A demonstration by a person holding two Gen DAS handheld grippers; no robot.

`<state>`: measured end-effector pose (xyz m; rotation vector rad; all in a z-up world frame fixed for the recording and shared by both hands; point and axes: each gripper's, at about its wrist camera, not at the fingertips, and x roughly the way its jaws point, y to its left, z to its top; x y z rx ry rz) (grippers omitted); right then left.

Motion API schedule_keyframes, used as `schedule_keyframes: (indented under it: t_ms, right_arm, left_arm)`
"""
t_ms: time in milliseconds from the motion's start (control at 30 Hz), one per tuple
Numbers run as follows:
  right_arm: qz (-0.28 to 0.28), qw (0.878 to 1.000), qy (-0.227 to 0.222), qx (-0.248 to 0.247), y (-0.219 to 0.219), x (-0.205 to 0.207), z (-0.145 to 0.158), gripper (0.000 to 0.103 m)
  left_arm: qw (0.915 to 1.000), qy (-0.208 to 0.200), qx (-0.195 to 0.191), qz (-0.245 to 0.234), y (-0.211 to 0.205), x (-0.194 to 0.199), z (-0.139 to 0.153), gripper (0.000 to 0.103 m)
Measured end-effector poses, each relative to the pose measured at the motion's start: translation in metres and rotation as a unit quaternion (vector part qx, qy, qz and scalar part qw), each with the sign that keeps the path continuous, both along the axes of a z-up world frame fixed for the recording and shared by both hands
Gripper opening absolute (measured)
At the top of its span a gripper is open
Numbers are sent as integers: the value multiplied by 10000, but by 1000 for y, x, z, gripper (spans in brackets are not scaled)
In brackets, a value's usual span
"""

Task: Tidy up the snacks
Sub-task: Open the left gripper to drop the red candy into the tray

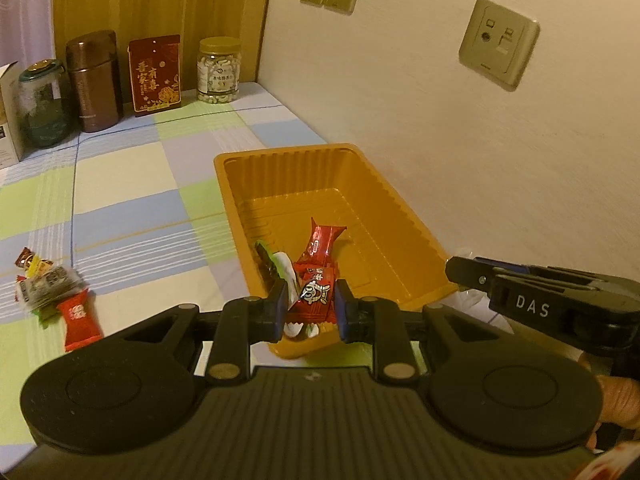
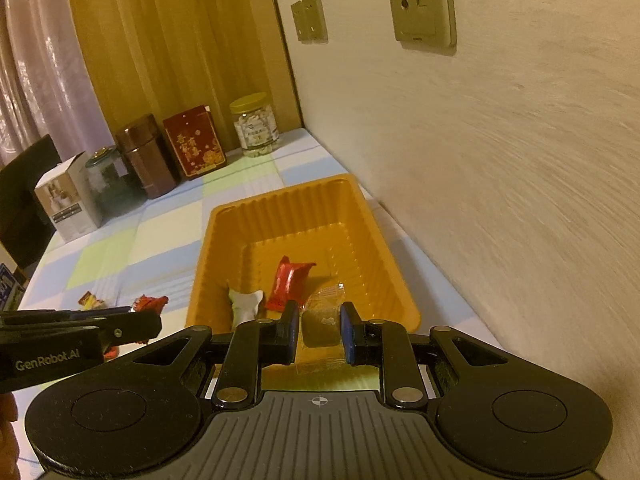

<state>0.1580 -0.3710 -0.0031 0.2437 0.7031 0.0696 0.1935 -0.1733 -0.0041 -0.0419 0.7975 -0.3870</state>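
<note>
Carrying two snacks at once to save trips: I'm clamping the left gripper (image 1: 311,307) on a red candy (image 1: 316,286), the right gripper (image 2: 319,326) on a brown clear-wrapped snack (image 2: 322,322), both over the orange tray's (image 1: 280,160) near end for dropping. Loose snacks (image 1: 52,292) are waiting on the checked cloth (image 1: 132,184).

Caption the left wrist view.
Left gripper carries a red candy over the orange tray.
</note>
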Motion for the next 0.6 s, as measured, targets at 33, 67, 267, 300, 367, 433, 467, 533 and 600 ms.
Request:
schedule_keyframes:
  t_ms: [33, 67, 267, 300, 367, 433, 467, 533, 600]
  right_arm:
    - [1, 10000, 4, -3, -1, 4, -1, 22]
    - [3, 10000, 8, -2, -2, 7, -2, 22]
    - [30, 10000, 25, -2, -5, 24, -9, 22]
    - [35, 10000, 30, -5, -6, 27, -10, 22]
    - [46, 10000, 44, 0, -6, 32, -12, 22]
    - [54, 10000, 55, 2, -6, 35, -15, 22]
    - [56, 10000, 57, 6, -6, 36, -16, 22]
    - [63, 10000, 68, 6, -7, 39, -18, 22]
    - [63, 9999, 79, 8, -7, 42, -19, 22]
  left_arm:
    - [10000, 14, -10, 9, -1, 3, -2, 22]
    - [10000, 33, -11, 12, -2, 7, -4, 22]
    - [9999, 122, 7, 25, -9, 24, -16, 22]
    - [9999, 137, 8, 27, -10, 27, -18, 22]
    - [9999, 155, 9, 26, -12, 31, -21, 22]
    - [9999, 171, 8, 21, -14, 34, -24, 22]
    - [9998, 186, 11, 15, -15, 36, -25, 22]
    - [9998, 207, 11, 2, -17, 39, -28, 22]
    - [9997, 227, 10, -5, -19, 42, -30, 22]
